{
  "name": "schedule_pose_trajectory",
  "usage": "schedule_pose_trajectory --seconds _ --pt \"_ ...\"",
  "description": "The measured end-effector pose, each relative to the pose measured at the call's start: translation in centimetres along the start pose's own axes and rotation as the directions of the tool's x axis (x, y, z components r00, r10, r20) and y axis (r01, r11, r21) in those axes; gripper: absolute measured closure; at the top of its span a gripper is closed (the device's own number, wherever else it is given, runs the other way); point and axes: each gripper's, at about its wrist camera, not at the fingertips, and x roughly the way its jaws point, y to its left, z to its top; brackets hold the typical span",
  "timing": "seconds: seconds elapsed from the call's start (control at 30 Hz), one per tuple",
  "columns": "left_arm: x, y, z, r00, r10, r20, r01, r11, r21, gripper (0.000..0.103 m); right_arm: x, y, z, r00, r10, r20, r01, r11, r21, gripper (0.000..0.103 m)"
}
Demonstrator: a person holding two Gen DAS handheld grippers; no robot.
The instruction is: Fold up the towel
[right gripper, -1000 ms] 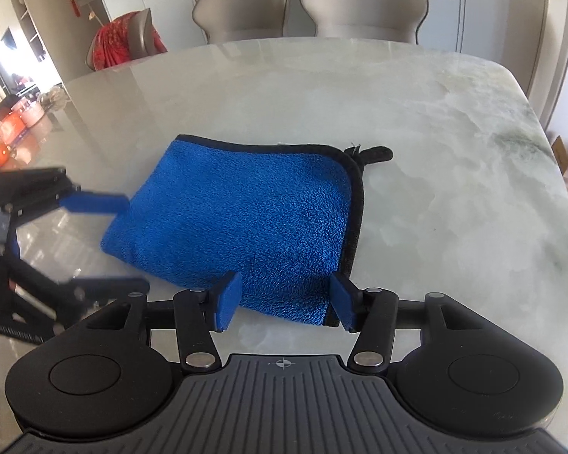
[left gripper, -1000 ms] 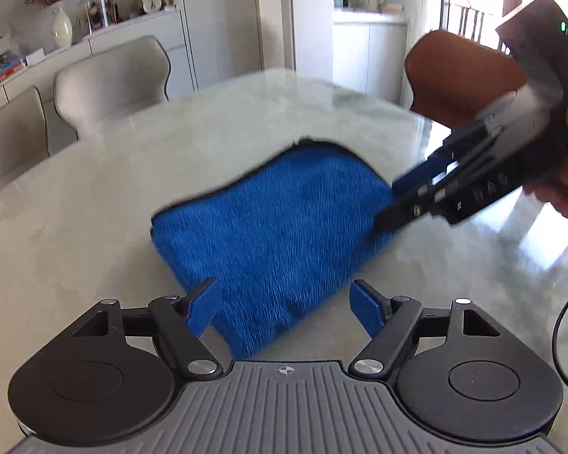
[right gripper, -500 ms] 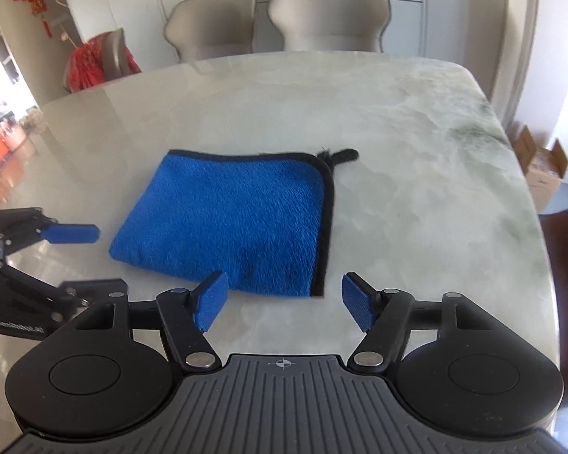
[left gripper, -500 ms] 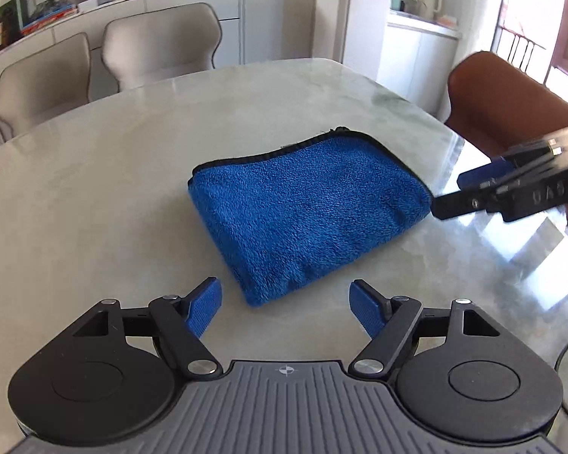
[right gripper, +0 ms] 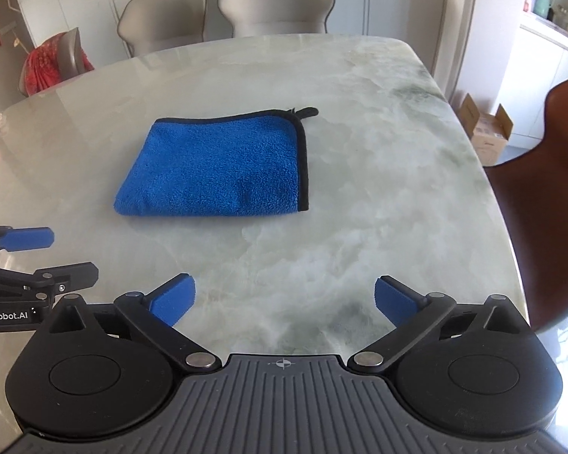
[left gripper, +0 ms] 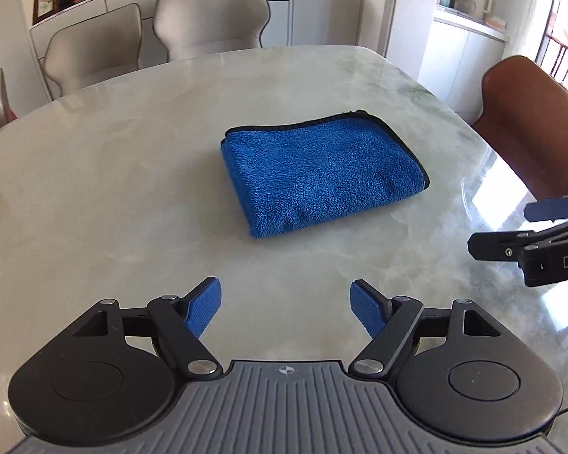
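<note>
A blue towel (left gripper: 318,176) with black trim lies folded into a small rectangle on the marble table (left gripper: 113,189); it also shows in the right wrist view (right gripper: 219,168), with a black loop at its far right corner. My left gripper (left gripper: 286,302) is open and empty, well short of the towel's near edge. My right gripper (right gripper: 284,299) is open and empty, also well back from the towel. Each gripper shows at the edge of the other's view: the right one (left gripper: 511,227) and the left one (right gripper: 56,253).
Two grey chairs (left gripper: 151,34) stand at the table's far side. A brown chair (left gripper: 534,121) stands at the right edge (right gripper: 541,189). A cardboard box (right gripper: 488,128) sits on the floor. A red-covered chair (right gripper: 53,64) is at far left.
Both grippers have pulled back and away from the towel. The right gripper has opened wider. The towel stays folded on the table.
</note>
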Motion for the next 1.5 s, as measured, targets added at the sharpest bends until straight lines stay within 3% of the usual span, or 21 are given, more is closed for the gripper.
schedule_pose_trajectory --seconds 0.23,0.53,1.5 --pt "-2.2 0.1 0.0 0.998 0.054 0.030 -0.051 0.996 -0.075 0.010 -1.9 1.5 -0.4 0.999 -0.033 0.009 0.033 0.999 -0.019 0.001" --pt "-3.2 0.3 -0.4 0.997 0.080 0.023 -0.076 0.991 -0.111 0.010 -3.0 2.8 -1.2 0.999 -0.047 0.027 0.049 0.997 -0.055 0.001" --pt "-4.0 -0.7 -0.6 0.993 0.112 0.040 -0.108 0.991 -0.084 0.010 -3.0 3.9 -2.3 0.999 -0.044 0.007 0.045 0.995 -0.087 0.001"
